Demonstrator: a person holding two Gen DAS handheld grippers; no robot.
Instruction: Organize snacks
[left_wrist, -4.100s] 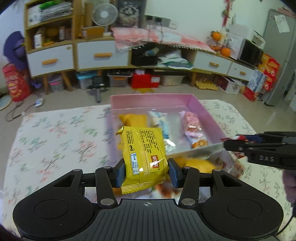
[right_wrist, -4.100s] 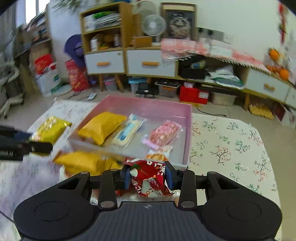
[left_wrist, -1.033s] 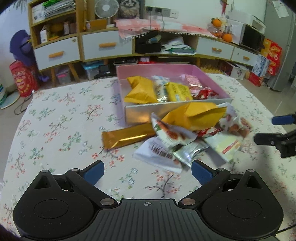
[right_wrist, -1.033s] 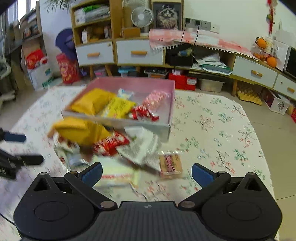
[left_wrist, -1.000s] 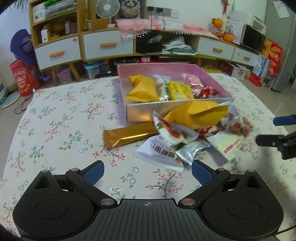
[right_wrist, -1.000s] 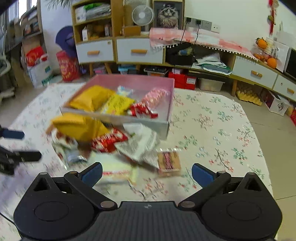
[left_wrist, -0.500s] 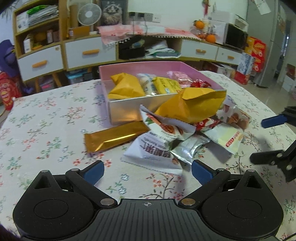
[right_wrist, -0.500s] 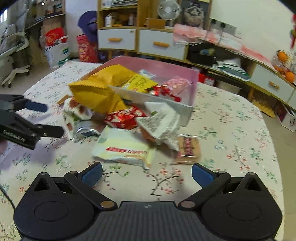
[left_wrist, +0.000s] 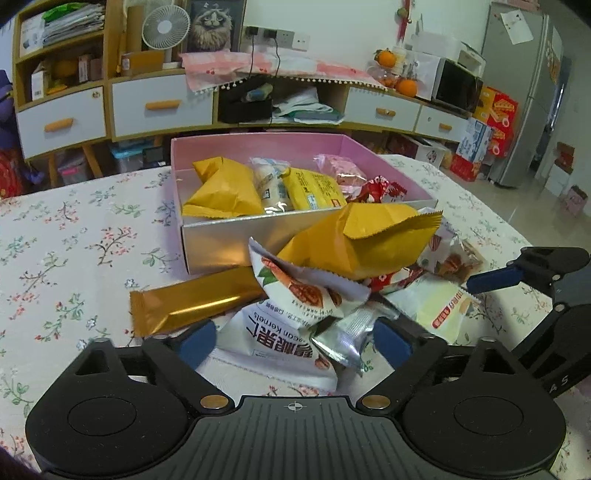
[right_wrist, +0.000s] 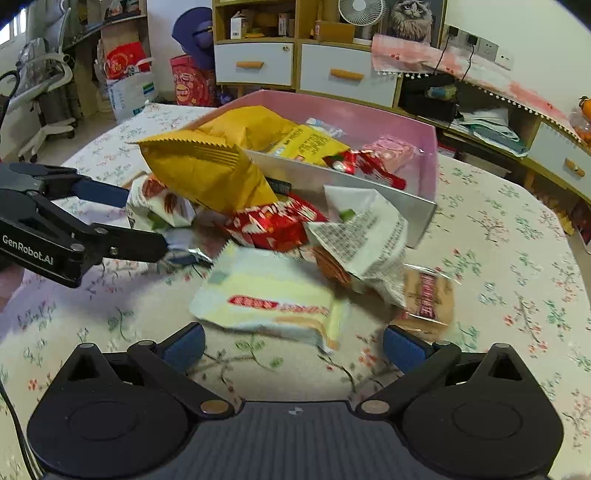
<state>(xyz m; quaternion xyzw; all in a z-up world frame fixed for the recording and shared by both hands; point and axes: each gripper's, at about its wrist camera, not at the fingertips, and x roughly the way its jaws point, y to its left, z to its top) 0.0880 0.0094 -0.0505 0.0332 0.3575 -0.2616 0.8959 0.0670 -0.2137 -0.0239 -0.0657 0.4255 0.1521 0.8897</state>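
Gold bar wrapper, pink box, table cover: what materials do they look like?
Gold bar wrapper: metallised foil or plastic film, glossy; it shows a bright streak and crimped ends.
Pink box: likely coated cardboard; thin straight walls, matte pink inside, silvery sheen on the outer front wall.
Table cover: probably woven fabric, matte, floral print, no glare; coated cloth can't be ruled out.

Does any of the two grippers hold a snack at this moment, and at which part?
Nothing is held. The left gripper is closing its jaws around the white pecan packet, not yet pressing it. The right gripper is open over the table.
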